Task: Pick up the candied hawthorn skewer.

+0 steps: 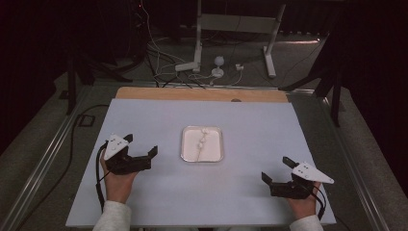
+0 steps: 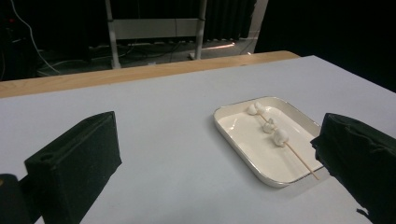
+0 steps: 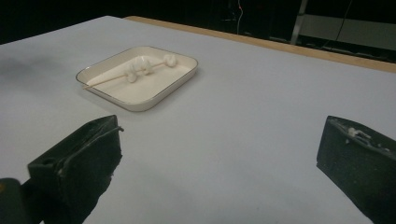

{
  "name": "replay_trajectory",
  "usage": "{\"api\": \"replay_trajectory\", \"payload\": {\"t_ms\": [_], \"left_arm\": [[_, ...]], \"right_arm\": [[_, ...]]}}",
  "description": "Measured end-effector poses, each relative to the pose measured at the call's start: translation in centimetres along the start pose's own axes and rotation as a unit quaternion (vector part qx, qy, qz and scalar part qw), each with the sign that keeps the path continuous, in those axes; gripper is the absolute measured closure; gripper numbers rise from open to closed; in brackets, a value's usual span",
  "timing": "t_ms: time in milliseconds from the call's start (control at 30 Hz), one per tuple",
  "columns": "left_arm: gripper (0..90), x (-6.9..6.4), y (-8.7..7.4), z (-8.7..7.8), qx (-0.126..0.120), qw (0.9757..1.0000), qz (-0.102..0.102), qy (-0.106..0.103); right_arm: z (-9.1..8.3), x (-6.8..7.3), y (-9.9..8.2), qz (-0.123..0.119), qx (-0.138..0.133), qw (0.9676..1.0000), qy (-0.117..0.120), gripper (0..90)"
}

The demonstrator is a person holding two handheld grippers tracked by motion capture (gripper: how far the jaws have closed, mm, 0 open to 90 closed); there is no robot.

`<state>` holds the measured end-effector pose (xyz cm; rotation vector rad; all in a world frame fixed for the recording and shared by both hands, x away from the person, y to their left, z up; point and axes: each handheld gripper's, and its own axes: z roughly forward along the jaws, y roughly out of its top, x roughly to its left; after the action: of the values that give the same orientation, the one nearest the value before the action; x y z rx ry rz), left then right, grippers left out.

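Resting on the pale table at lower left and lower right of the high view, the left gripper (image 1: 142, 144) and right gripper (image 1: 275, 170) hold their jaws apart and empty, so the wooden skewer of white marshmallows (image 1: 201, 141) in the centre's shallow white rectangular tray (image 1: 188, 155) looks untouched.

In the left gripper view the right-hand jaw covers the near corner of the tray (image 2: 243, 140) and the skewer (image 2: 303, 161) end beside it. Both jaws run off the bottom edge. Small white specks on the right gripper (image 3: 224, 154) jaw: too small to identify.
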<state>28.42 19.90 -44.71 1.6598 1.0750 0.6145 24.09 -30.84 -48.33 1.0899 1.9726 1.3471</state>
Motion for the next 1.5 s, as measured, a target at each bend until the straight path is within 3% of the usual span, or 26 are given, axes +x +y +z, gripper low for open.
{"api": "replay_trajectory", "payload": {"t_ms": [1500], "left_arm": [[1.1, -3.0, -0.2, 5.6, 0.03, 0.999, 0.01, -0.031]], "right_arm": [[0.1, -0.1, 0.0, 0.0, 0.001, 1.0, 0.002, 0.0]]}}
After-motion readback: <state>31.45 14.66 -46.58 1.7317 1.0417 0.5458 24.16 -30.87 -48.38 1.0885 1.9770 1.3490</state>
